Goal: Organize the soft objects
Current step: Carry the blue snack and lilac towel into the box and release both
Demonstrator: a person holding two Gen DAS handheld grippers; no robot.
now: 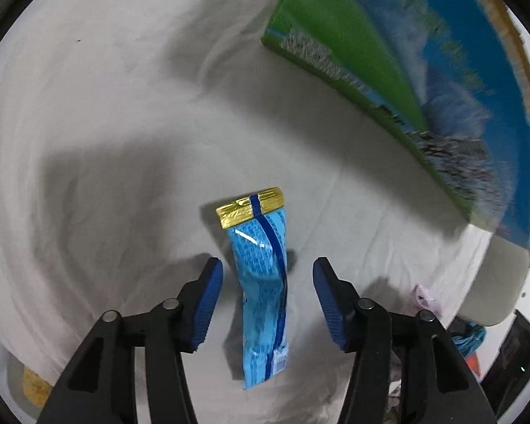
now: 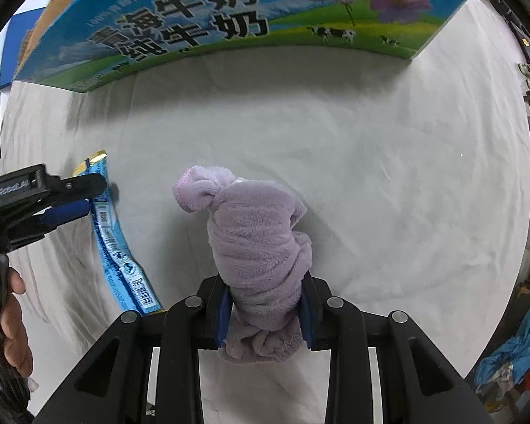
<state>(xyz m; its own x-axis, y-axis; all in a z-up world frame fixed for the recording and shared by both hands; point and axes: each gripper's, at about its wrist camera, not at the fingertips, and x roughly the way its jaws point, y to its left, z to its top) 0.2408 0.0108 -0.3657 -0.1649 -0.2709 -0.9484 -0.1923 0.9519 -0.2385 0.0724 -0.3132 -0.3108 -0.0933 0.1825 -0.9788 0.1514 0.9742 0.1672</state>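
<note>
A blue soft packet with a gold end [image 1: 261,282] lies on the white cloth between the fingers of my left gripper [image 1: 268,275], which is open around it without touching. It also shows in the right wrist view [image 2: 118,243], with the left gripper [image 2: 70,194] over its upper part. My right gripper [image 2: 265,304] is shut on a rolled lilac towel [image 2: 251,233], which sticks out forward above the cloth. A bit of the towel shows in the left wrist view [image 1: 425,298].
A blue and green milk carton box [image 2: 229,17] stands at the back of the cloth-covered table [image 2: 371,162]; it shows in the left wrist view [image 1: 424,81] at upper right. Blue cloth [image 2: 519,346] lies off the table at lower right.
</note>
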